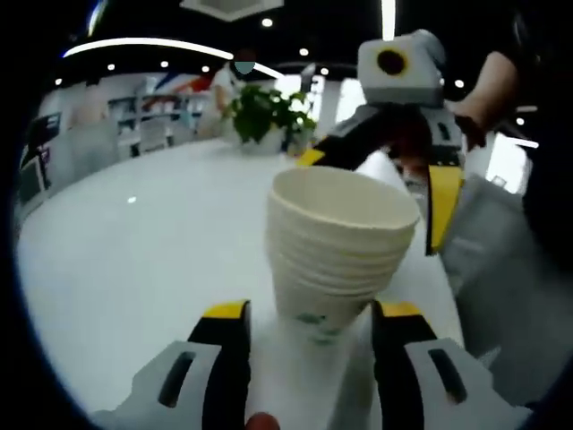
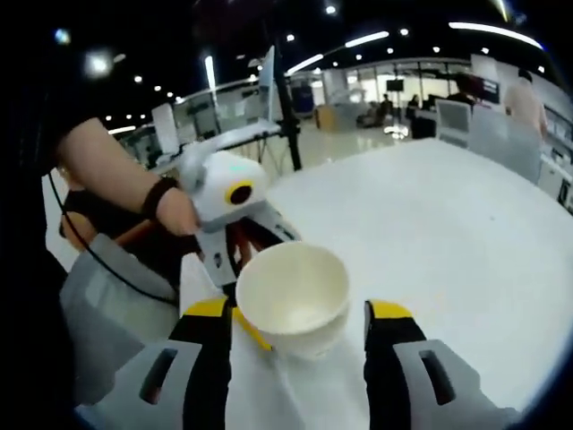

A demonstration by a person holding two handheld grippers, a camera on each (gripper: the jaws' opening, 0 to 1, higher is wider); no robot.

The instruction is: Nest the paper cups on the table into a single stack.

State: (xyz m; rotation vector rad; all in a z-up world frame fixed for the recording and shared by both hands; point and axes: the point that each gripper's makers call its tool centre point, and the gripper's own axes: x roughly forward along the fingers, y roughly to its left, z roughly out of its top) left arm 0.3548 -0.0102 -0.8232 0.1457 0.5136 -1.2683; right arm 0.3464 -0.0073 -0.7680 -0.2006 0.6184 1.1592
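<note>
1. A stack of nested paper cups is seen upright on the white table, between the jaws of the left gripper
2. Those jaws are held wide; contact with the stack cannot be told
3. The right gripper is set with jaws spread wide, the stack between them
4. A potted plant stands far behind
</note>
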